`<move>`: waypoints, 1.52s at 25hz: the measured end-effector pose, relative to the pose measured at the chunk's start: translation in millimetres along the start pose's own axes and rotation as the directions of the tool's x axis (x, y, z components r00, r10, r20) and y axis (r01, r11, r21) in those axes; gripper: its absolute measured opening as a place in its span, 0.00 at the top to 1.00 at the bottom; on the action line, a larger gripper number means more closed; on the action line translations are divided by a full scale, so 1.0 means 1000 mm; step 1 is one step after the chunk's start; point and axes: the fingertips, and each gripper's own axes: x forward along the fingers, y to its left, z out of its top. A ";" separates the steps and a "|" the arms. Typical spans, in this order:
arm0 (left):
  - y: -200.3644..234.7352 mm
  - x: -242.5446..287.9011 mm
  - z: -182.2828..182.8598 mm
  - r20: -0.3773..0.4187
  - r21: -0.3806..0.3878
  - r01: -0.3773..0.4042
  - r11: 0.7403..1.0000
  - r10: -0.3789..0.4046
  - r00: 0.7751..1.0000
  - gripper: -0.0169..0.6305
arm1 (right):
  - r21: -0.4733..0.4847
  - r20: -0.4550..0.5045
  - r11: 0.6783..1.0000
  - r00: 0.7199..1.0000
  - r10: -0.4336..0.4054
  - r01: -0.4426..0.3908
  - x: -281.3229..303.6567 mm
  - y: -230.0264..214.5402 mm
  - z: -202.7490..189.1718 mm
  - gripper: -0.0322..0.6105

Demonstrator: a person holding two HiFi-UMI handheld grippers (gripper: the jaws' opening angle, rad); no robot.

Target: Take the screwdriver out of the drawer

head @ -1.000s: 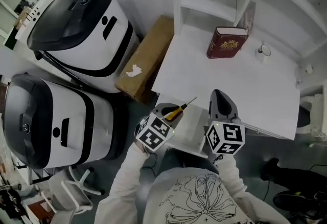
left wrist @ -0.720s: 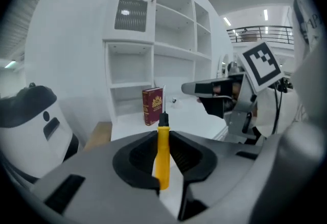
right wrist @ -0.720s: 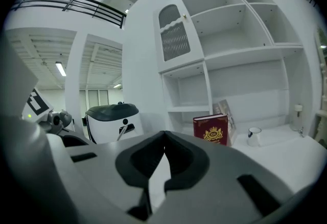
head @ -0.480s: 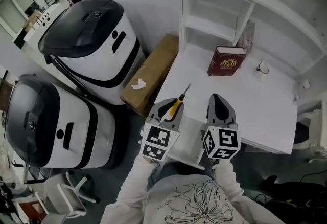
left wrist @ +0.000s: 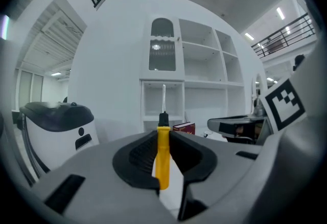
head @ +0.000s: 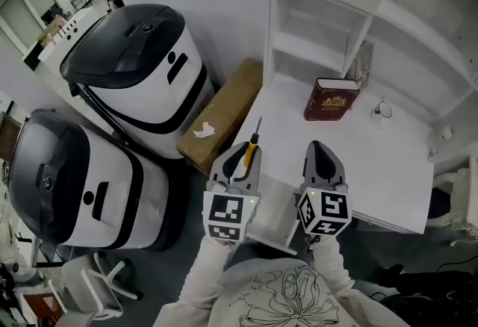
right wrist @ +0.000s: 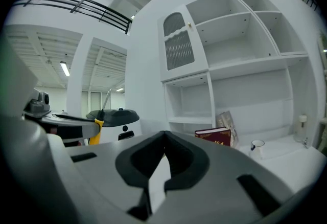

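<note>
My left gripper [head: 243, 149] is shut on the screwdriver [head: 248, 154] by its yellow handle. It holds the tool in the air over the near left corner of the white desk [head: 388, 169], above the open drawer [head: 275, 206]. The thin metal shaft points away from me toward the shelves. In the left gripper view the screwdriver [left wrist: 162, 155] stands upright between the black pads of my left gripper [left wrist: 163, 133]. My right gripper [head: 317, 146] hovers to its right with nothing in it. In the right gripper view the tips of my right gripper [right wrist: 163, 135] meet.
A red book [head: 331, 99] and a small cup [head: 382, 110] sit on the desk in front of the white shelf unit [head: 321, 12]. A cardboard box [head: 221, 116] leans at the desk's left side. Two large black-and-white machines [head: 134, 64] stand further left.
The left gripper has risen with the screwdriver and turned, so the shaft now points at the shelves instead of off to the right. The right gripper has lifted a little.
</note>
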 end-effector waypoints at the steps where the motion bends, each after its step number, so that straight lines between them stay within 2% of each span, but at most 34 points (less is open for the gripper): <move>1: 0.002 0.000 0.001 0.004 -0.007 -0.008 1.000 0.008 1.000 0.86 | -0.001 0.001 1.000 1.000 0.000 0.000 0.001 -0.001 0.000 0.95; 14: 0.024 -0.004 0.007 0.036 -0.062 -0.086 0.994 0.089 0.995 0.86 | -0.018 -0.002 1.000 1.000 0.011 -0.011 0.008 0.001 0.002 0.95; 38: 0.027 -0.013 0.000 0.028 -0.080 -0.090 0.993 0.093 0.995 0.86 | -0.022 -0.012 1.000 1.000 0.015 -0.015 0.004 0.010 -0.004 0.95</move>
